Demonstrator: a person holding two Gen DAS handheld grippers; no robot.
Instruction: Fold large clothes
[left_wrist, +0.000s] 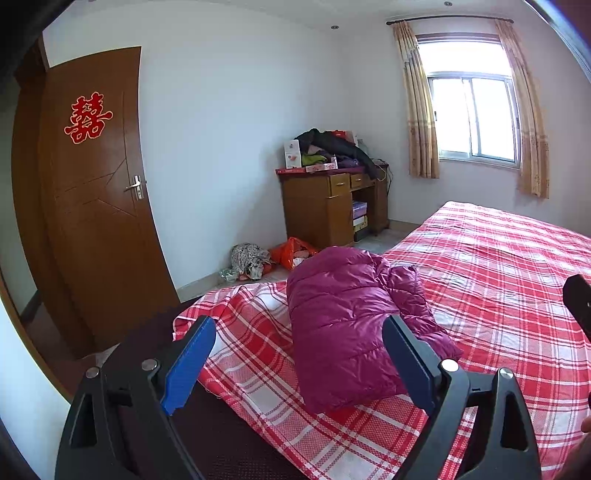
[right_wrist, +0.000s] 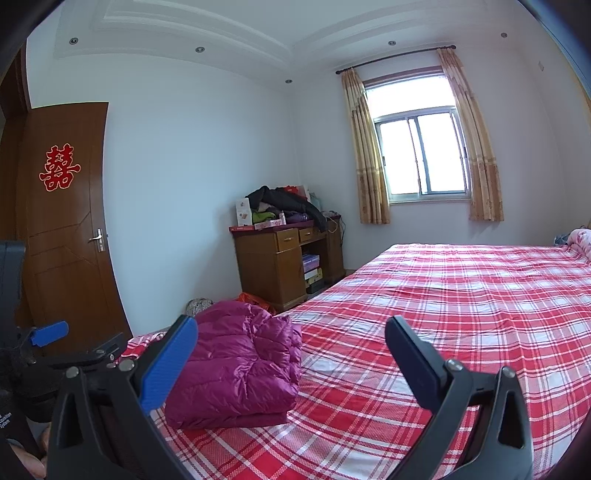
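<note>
Left gripper (left_wrist: 299, 354): fingers spread wide, released, nothing between them. One blue-faced finger (left_wrist: 188, 365) stands over the near corner of the bed; the other, dark finger stands in front of the jacket's near edge. No contact with the cloth can be confirmed.

Right gripper (right_wrist: 291, 354): fingers likewise spread wide and empty, held above the bed. The left gripper shows at the left border of the right wrist view, with part of a person's hand at the bottom corner.

Purple padded jacket (left_wrist: 354, 325): lies folded into a thick, compact bundle on the bed, near the foot-end corner closest to the door. In the right wrist view the jacket (right_wrist: 240, 365) sits left of centre, its layers stacked with a flat folded edge toward the camera.

Bed (left_wrist: 498, 280): covered with a red and white checked sheet, mostly smooth. A pink bundle of bedding lies at the far end, seen at the right edge of the right wrist view.

Floor beyond the bed: an orange bag (left_wrist: 293, 253) and a patterned heap of cloth (left_wrist: 249, 260) lie against the wall.

Wooden desk (left_wrist: 328, 206): stands in the corner, its surface piled with clothes and boxes.

Door (left_wrist: 92, 192): brown, shut, bearing a red paper emblem.

Window (left_wrist: 474, 118): bright, curtains drawn to each side.
</note>
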